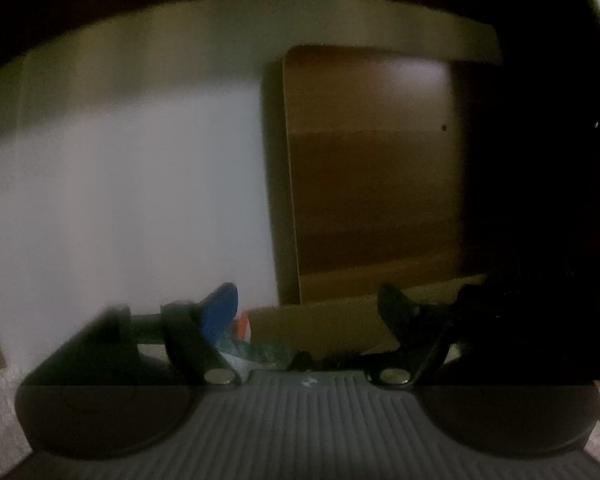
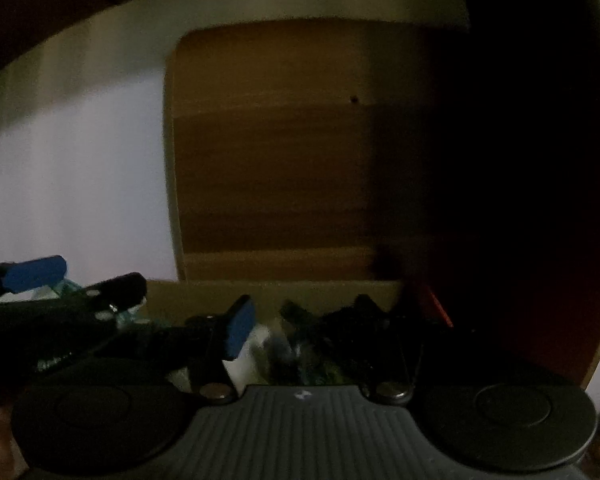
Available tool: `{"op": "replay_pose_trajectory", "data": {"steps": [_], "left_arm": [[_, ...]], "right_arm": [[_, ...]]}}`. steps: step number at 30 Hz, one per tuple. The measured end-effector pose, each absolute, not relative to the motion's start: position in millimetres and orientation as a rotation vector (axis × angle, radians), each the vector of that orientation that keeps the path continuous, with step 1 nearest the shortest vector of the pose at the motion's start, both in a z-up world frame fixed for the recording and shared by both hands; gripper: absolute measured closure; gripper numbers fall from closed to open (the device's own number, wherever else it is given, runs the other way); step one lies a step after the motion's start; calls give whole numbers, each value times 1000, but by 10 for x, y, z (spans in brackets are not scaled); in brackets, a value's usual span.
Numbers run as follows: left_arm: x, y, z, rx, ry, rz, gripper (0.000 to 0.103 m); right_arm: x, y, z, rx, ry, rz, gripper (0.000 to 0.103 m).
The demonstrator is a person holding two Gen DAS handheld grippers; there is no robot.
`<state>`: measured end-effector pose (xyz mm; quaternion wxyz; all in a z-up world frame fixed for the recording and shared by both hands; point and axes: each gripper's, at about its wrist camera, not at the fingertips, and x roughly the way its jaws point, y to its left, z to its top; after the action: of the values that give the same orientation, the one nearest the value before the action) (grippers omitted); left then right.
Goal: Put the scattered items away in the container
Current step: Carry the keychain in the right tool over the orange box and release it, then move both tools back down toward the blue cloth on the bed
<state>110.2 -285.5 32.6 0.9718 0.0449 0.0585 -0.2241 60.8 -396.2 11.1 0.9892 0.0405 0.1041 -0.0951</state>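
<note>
The picture is dark. My left gripper is open, its blue pad well apart from the dark finger. Low between them lie an orange-and-white packet and a crumpled greenish wrapper, free of the pads, in front of the cardboard box wall. My right gripper is open too. A white item and dark crumpled wrappers lie between its fingers. The left gripper shows at the left of the right wrist view, just beside the box wall.
A brown wooden panel stands behind the box, with a pale wall to its left. A red object pokes up at the box's right end. The right side of both views is in deep shadow.
</note>
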Motion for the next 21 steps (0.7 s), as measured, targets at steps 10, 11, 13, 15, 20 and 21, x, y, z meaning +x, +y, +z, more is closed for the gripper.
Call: {"op": "replay_pose_trajectory", "data": {"steps": [10, 11, 13, 15, 20, 21], "left_arm": [[1140, -2701, 577, 90, 183, -381, 26], [1130, -2661, 612, 87, 183, -373, 26], [1090, -2555, 678, 77, 174, -360, 26], [1026, -2406, 728, 63, 157, -349, 26], [960, -1814, 775, 31, 129, -313, 25], [968, -1682, 749, 35, 124, -301, 25]], "right_arm": [[603, -3848, 328, 97, 209, -197, 48], [592, -3827, 355, 98, 208, -198, 48], [548, -3770, 408, 97, 202, -198, 46], [480, -3678, 487, 88, 186, -194, 42], [287, -3317, 670, 63, 141, -163, 39], [234, -3216, 678, 60, 132, -154, 37]]}}
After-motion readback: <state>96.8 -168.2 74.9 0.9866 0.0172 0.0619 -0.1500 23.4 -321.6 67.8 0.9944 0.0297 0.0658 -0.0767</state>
